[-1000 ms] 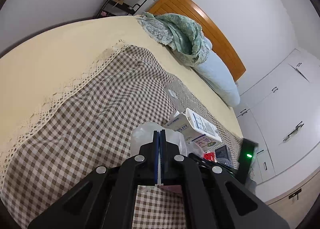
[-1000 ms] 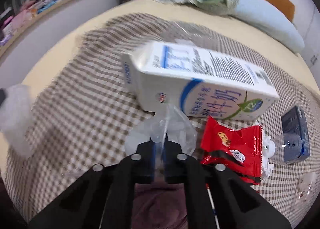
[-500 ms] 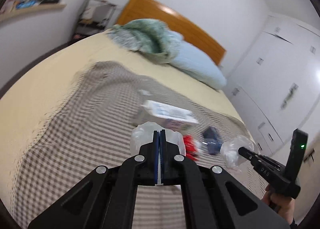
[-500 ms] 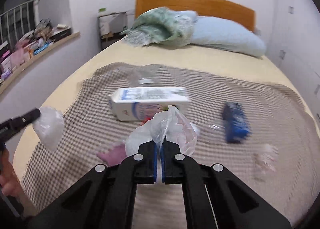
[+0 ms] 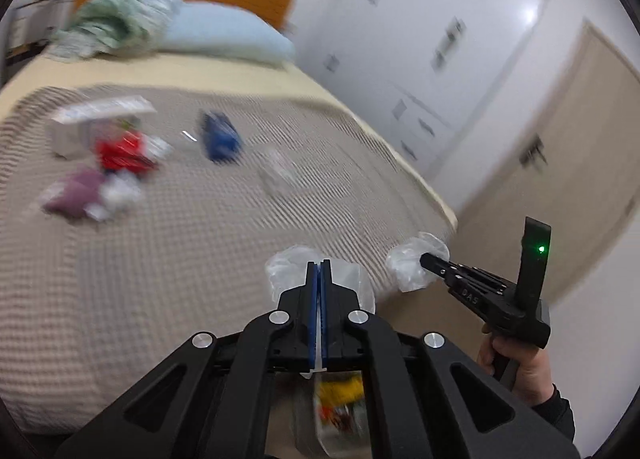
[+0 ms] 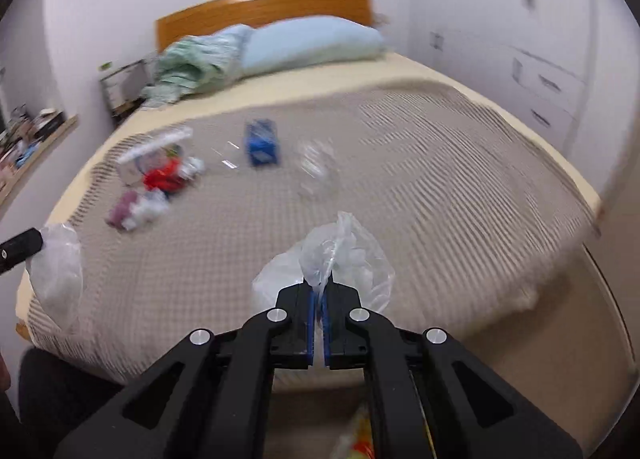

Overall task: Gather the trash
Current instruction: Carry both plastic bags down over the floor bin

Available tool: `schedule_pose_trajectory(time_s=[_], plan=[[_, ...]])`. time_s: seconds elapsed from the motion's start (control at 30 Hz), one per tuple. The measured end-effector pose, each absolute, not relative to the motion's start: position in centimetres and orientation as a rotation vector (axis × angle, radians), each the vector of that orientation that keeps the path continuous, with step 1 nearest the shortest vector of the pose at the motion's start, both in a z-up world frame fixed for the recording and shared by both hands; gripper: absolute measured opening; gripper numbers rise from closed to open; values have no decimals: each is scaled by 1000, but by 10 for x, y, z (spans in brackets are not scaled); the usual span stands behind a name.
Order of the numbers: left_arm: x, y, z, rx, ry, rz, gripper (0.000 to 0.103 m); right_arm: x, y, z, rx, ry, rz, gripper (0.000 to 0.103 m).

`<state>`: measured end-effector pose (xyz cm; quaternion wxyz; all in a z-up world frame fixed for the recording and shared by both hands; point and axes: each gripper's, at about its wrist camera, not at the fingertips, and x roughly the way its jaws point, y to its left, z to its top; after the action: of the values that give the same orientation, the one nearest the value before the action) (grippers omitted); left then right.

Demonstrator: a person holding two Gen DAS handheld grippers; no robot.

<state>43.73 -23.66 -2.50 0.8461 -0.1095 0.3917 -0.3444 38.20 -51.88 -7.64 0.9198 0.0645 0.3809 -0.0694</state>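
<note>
A: What is happening?

B: Both claws are clenched on the rim of one clear plastic bag [image 6: 344, 259]: the left gripper [image 5: 319, 271] on one edge, the right gripper [image 6: 319, 291] on the other, at the foot of the bed [image 6: 460, 179]. Judging by this, the bag is being held ready for loading.

A: What trash remains?

B: Blurred, so roughly: one milk carton [image 6: 154, 151], one red wrapper [image 6: 162, 177], one blue packet [image 6: 262, 143], one purple item [image 6: 122, 209] (crumpled white bits beside it). Next, one claw must let go to fetch.
</note>
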Motion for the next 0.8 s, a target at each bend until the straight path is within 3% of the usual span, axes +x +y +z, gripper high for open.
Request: schedule_pose_trajectory(time_s=[0.23, 0.43, 0.6, 0.8], plan=[[379, -359, -117, 1, 1031, -890, 0, 277, -580, -188, 270, 957, -222, 3], [359, -415, -194, 119, 1206, -896, 0, 232, -590, -295, 395, 1143, -247, 3], [351, -447, -251, 238, 1316, -880, 0, 217, -577, -364, 472, 1260, -228, 3], [354, -484, -284, 298, 1356, -864, 0, 215, -574, -421, 576, 1306, -207, 3]])
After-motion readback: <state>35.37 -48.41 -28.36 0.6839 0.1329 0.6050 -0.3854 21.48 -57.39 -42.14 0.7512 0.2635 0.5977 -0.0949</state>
